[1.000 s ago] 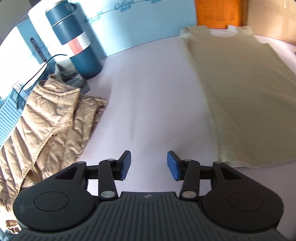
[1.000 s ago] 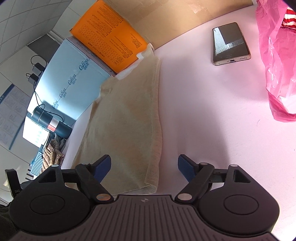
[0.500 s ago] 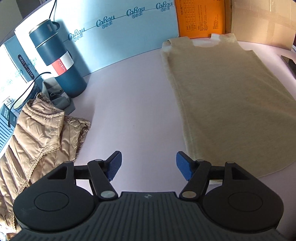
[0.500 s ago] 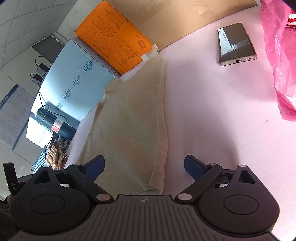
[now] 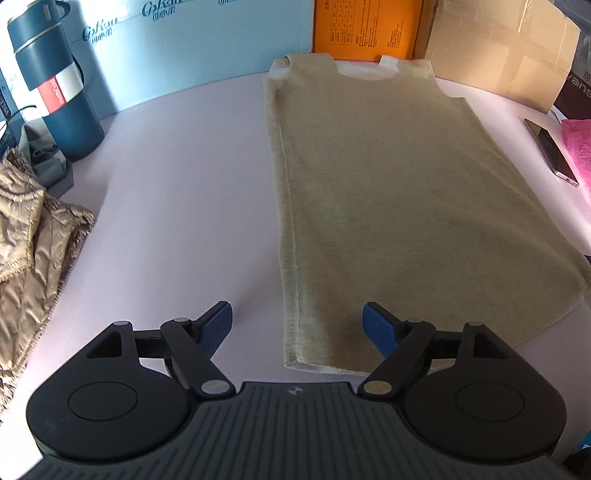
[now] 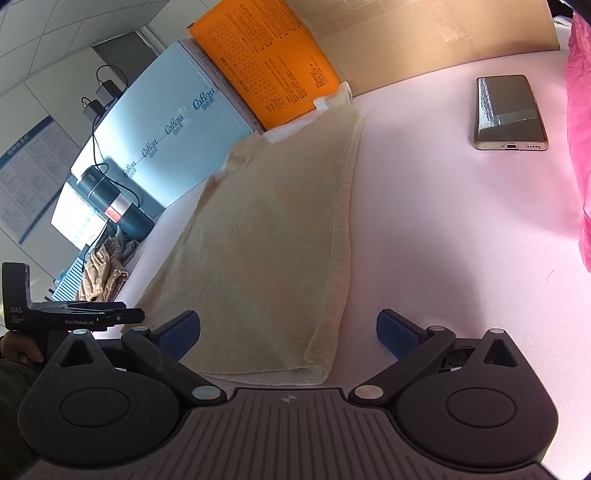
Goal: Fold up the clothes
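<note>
Beige sleeveless top (image 5: 399, 192) lies flat on the pink counter (image 5: 177, 206), neck end far, against an orange box (image 5: 365, 29), hem near. Both long edges look doubled: a thick layered border runs down its left side in the left view and down its right side in the right view (image 6: 343, 229). Judgement: the sides appear turned in, leaving a long narrow strip; no crosswise fold shows. If so, what is left is bringing hem to neck, perhaps more than once. The layered edges could also just be thick seams; cannot tell for certain.

Left tool (image 5: 297, 325): jaws wide apart, holding nothing, straddling the near-left hem corner, one blue pad over bare counter, the other over the cloth. Contact with the cloth cannot be told.

Right tool (image 6: 288, 330): jaws wide apart, empty, straddling the near-right hem corner likewise.

Surroundings: a tan quilted jacket (image 5: 33, 251) lies crumpled at the counter's left, well apart from the top and not neatly folded. Blue flask (image 5: 51, 81) behind it. Phone (image 6: 509, 112) and pink plastic bag (image 6: 580, 147) to the right, clear of the top.
</note>
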Demonstrator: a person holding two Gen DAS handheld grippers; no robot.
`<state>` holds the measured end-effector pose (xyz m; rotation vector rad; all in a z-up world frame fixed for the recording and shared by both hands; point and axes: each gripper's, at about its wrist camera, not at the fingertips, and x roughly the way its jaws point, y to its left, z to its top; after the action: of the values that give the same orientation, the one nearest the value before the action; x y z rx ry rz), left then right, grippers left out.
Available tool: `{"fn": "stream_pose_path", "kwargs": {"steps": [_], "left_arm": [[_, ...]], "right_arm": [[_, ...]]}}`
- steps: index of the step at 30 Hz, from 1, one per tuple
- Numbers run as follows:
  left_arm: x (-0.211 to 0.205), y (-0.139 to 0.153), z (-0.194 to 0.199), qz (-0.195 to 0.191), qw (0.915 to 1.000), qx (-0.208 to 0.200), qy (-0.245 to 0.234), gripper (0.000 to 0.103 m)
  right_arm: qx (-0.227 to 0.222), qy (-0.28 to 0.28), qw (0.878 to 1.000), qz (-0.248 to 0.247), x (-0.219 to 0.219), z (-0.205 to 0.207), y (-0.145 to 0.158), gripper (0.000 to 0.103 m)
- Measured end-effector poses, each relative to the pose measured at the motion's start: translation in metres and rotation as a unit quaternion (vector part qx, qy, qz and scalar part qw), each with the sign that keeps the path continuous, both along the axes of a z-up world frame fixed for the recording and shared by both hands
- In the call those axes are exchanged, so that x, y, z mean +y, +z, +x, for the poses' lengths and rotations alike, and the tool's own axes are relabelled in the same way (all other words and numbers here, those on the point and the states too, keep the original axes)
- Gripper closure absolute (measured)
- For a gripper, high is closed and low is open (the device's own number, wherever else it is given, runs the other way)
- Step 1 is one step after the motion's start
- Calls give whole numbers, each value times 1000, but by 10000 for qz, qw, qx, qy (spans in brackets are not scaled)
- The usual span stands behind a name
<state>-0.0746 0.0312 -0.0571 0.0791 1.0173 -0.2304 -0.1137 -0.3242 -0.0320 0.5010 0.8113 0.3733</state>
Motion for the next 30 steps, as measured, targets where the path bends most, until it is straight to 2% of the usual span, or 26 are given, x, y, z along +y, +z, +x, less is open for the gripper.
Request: {"fn": "stream_pose_path", "kwargs": {"steps": [4, 10, 11, 13, 15, 17, 20, 30], "left_arm": [[0, -2, -3, -48, 10000, -16, 14, 25], [13, -1, -1, -460, 9986, 60, 248, 23], [14, 0, -1, -487, 9985, 53, 257, 25], [13, 1, -2, -484, 9986, -28, 205, 44], [13, 3, -3, -486, 9987, -78, 130, 78], [17, 4, -2, -663, 9977, -28, 147, 98], [20, 9, -5, -707, 9973, -142, 150, 99], [28, 40, -17, -926, 9934, -682, -1, 100]], "right_arm": [[106, 47, 9999, 80, -1, 3, 1, 0], [355, 268, 9984, 342, -1, 7, 2, 1], [390, 258, 9982, 384, -2, 8, 1, 2], [455, 245, 9978, 422, -3, 10, 1, 6], [590, 271, 9972, 368, -3, 13, 0, 31], [798, 336, 9958, 298, -4, 17, -4, 94], [814, 380, 9956, 269, -5, 16, -8, 96], [697, 349, 9938, 795, -21, 13, 8, 96]]}}
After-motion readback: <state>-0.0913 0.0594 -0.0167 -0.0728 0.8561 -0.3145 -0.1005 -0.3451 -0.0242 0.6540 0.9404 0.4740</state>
